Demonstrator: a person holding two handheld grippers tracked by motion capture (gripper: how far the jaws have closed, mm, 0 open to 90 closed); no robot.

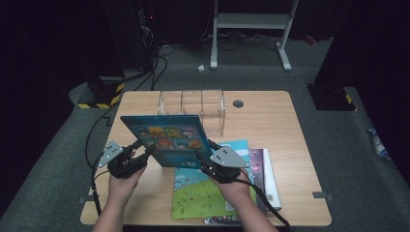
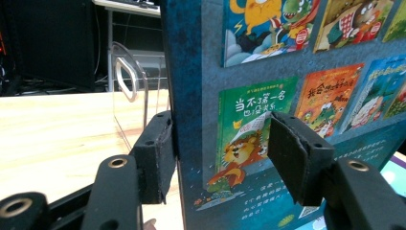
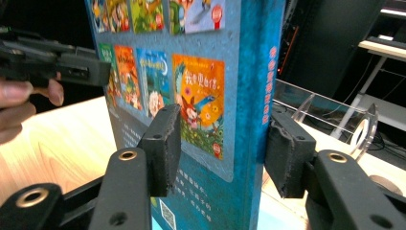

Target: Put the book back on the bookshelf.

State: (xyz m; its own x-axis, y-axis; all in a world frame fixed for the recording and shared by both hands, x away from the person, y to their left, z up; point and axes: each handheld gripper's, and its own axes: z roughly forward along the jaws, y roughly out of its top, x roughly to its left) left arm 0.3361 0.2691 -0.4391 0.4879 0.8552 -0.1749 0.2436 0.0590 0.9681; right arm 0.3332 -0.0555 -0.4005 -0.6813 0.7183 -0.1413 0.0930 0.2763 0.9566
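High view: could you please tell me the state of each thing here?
Blue book: closed, upright, between both grippers.
Left gripper: jaws astride the blue book; grip unclear.
Right gripper: the same.
Clear rack: upright, empty.
Green book: closed, lying flat.
Purple book: closed, flat.

Both forearms come in from below, each hand wrapped around its tool. The left hand-held gripper point(image 1: 145, 152) points up and inward toward the right one, its jaws standing apart with a clear gap beside one pad point(image 2: 157, 155). The right hand-held gripper point(image 1: 205, 150) angles up and leftward, level with its partner, jaws likewise parted, pads point(image 3: 165, 148) not visibly pressing.
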